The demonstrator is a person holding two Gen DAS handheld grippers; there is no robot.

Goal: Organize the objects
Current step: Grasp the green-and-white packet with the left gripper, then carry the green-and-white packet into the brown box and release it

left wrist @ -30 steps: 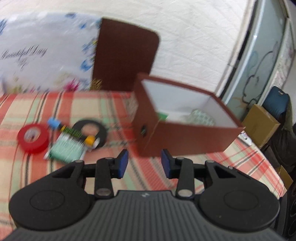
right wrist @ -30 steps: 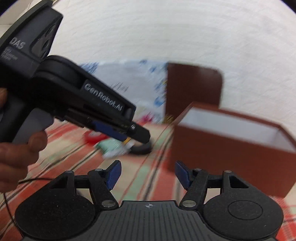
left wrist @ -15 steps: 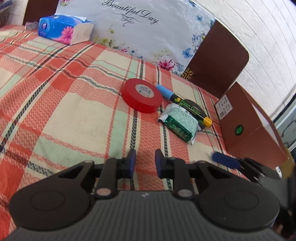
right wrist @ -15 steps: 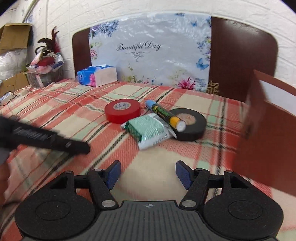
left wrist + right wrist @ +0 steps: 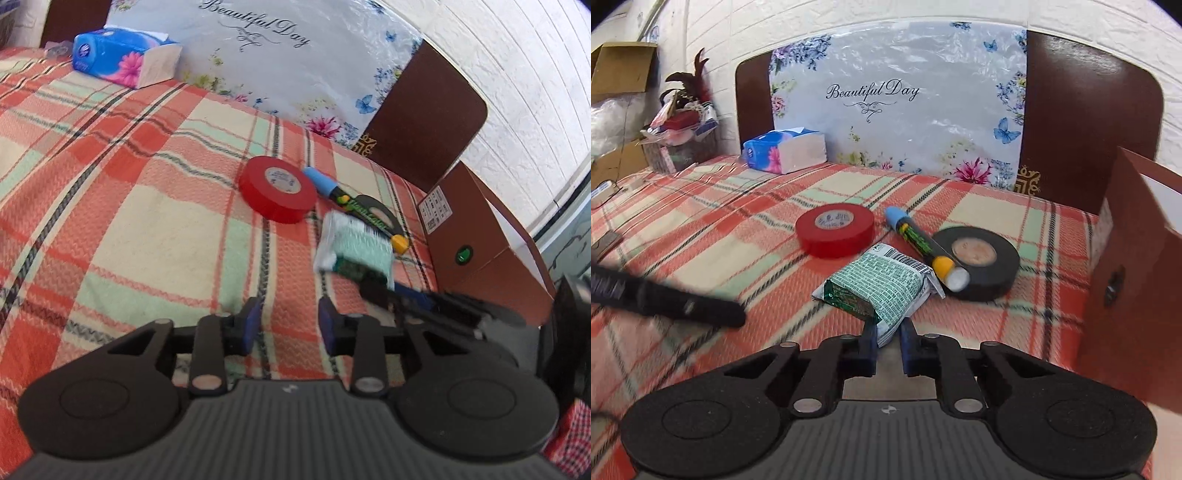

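Observation:
A green foil packet (image 5: 882,288) lies on the plaid cloth, and my right gripper (image 5: 888,345) is shut on its near corner. In the left wrist view the packet (image 5: 354,251) looks blurred, with the right gripper (image 5: 380,291) at its near end. Behind it lie a red tape roll (image 5: 834,229), a blue-capped marker (image 5: 923,245) resting on a black tape roll (image 5: 979,254). The brown box (image 5: 1126,266) stands open at the right. My left gripper (image 5: 288,326) is open and empty above the cloth, left of the packet.
A blue tissue pack (image 5: 785,149) lies at the back by the floral "Beautiful Day" board (image 5: 897,99). A basket of clutter (image 5: 679,133) and cardboard boxes (image 5: 620,70) stand at the far left. The left gripper's finger (image 5: 665,304) crosses the left foreground.
My right gripper has moved forward and closed on the green packet's corner. My left gripper has opened a little wider and shifted slightly closer to the objects.

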